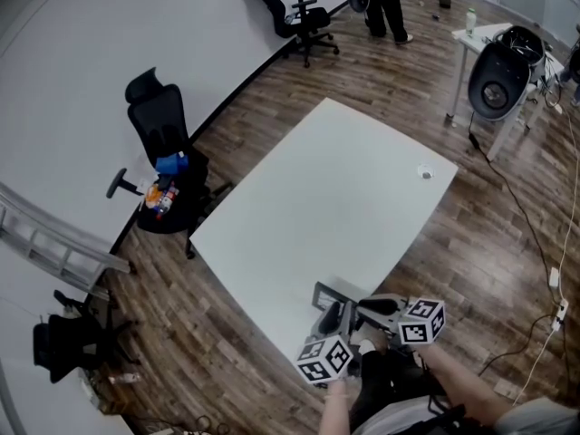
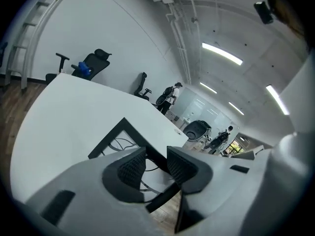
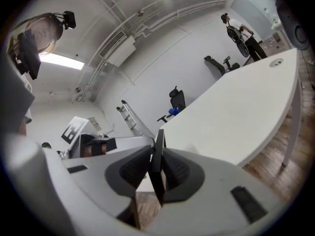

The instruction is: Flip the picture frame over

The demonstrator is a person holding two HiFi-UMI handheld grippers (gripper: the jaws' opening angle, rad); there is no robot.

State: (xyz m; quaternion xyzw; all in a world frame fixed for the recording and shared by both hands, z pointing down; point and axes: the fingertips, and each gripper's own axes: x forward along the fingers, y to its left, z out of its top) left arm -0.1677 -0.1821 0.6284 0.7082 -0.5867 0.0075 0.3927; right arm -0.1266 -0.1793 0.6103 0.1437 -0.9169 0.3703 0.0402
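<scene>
Between the right gripper's [image 3: 157, 168] jaws the frame [image 3: 159, 141] stands edge-on, and both pads clamp it. The left gripper's [image 2: 156, 156] jaws stand apart, with a dark bar of the frame [image 2: 123, 123] running through the gap and neither pad pressing on it. Ahead of both jaws the table [image 1: 344, 188] stretches wide to its far edge. Below the left jaws, floor [image 2: 165, 213] shows past the table's near edge. From the head view the grippers cover most of the frame [image 1: 322, 290]; only one corner shows. Which face is up cannot be told.

White table [image 1: 335, 198] on dark wood floor [image 1: 381, 71]; 2 black office chairs [image 1: 161, 125] [image 1: 304, 21] stand along the white wall [image 1: 91, 43].
</scene>
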